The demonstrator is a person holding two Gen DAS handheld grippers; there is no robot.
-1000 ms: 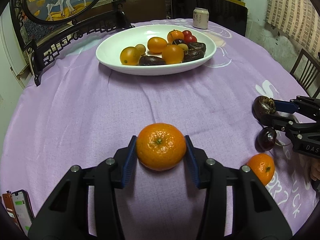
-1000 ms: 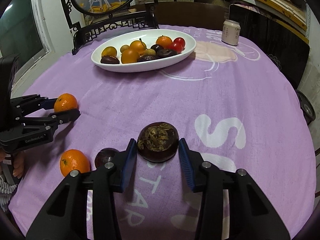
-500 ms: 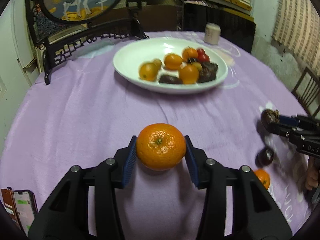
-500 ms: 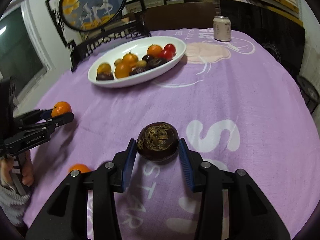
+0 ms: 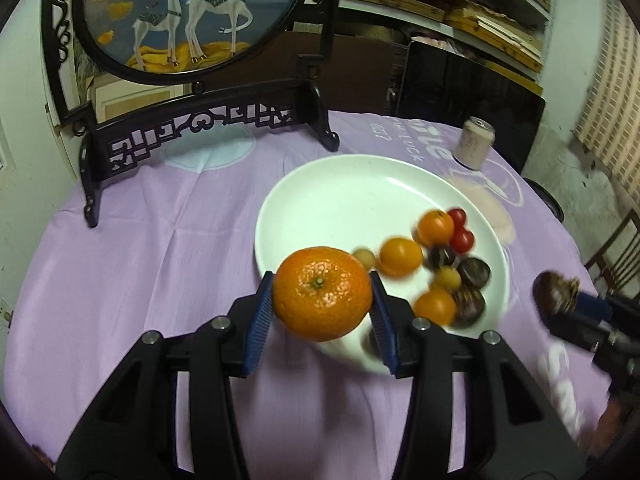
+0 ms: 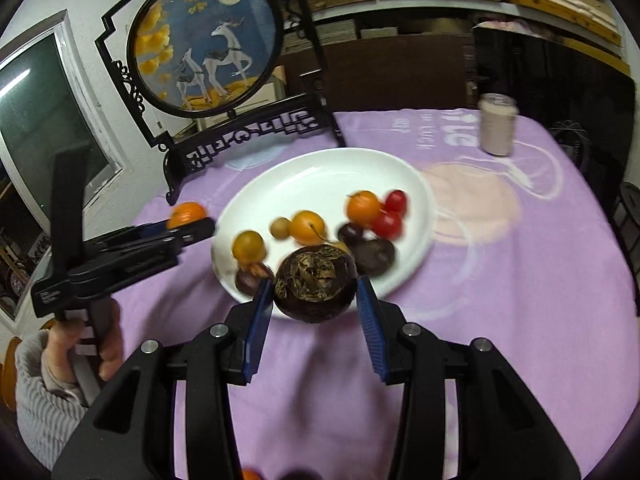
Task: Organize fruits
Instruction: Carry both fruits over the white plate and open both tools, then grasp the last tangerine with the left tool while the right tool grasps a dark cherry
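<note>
1. Fruit already fills part of the white plate (image 5: 320,184): small oranges, red tomatoes and dark fruits sit toward its right and near side, so the sorting looks well underway.
2. Left hand-held gripper (image 5: 322,308) is clenched on an orange (image 5: 322,298), held above the plate's near rim; right hand-held gripper (image 6: 316,300) grips a dark round fruit (image 6: 315,286) over the near rim as well. Neither is set down yet.
3. Two blurred shapes at the bottom edge of the right wrist view, one orange and one dark, suggest fruit left on the purple worktop (image 6: 520,280); I judge those come next.
4. Compared with half a second ago, both grippers have come much closer to the plate, which now lies just under the carried fruit, with grips unchanged. The can (image 5: 474,143) and the deer screen (image 5: 192,12) loom larger.
</note>
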